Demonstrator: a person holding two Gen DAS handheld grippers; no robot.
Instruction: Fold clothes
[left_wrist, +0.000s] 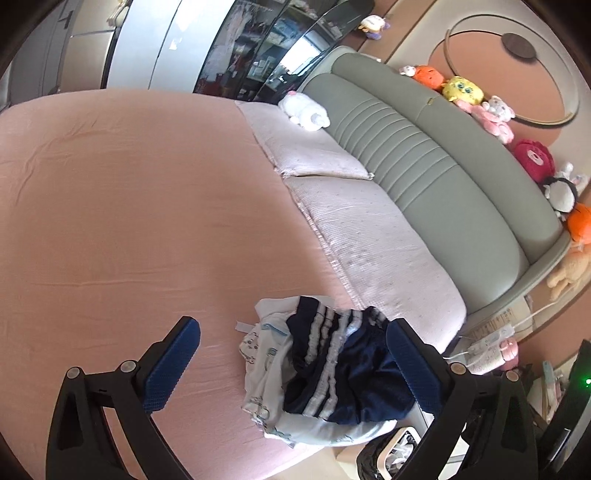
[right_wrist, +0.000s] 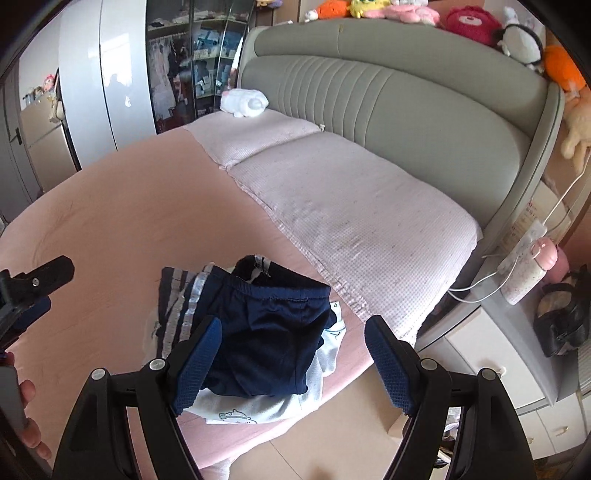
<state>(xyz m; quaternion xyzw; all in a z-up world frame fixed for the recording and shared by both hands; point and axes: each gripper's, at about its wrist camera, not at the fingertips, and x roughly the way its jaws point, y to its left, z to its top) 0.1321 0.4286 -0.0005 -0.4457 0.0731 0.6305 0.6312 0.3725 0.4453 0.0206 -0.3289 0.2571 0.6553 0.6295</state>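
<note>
Bed (left_wrist: 129, 206) filled both views, its pink sheet smooth and mostly bare. Along the head ran a grey headboard (left_wrist: 436, 173), with two pale pillows (left_wrist: 373, 240) lying flat against it and a white plush (left_wrist: 306, 112) sitting on the far pillow. Plush toys (left_wrist: 461, 88) lined the ledge above the headboard.

And there was the laundry: a small heap near the bed's edge, just beside the near pillow. Navy shorts (right_wrist: 266, 332) with white side stripes lay crumpled on top, and a white printed garment (right_wrist: 243, 406) poked out beneath them on the side nearest the bed's edge.

Left gripper (left_wrist: 295, 369) hung above the heap, jaws spread as wide as they go, nothing between the pads, the cloth lying well below them. Right gripper (right_wrist: 291, 362) hovered over the same heap from the bed's edge, jaws wide apart too, pads clear of the shorts and gripping nothing. In the right wrist view the left gripper's black finger (right_wrist: 44, 277) showed at the left edge, with part of a hand (right_wrist: 29, 417) below it.

Off the bed, a nightstand (right_wrist: 509, 354) carried a pink bottle (right_wrist: 532, 273) and a white power strip (right_wrist: 522, 240).
</note>
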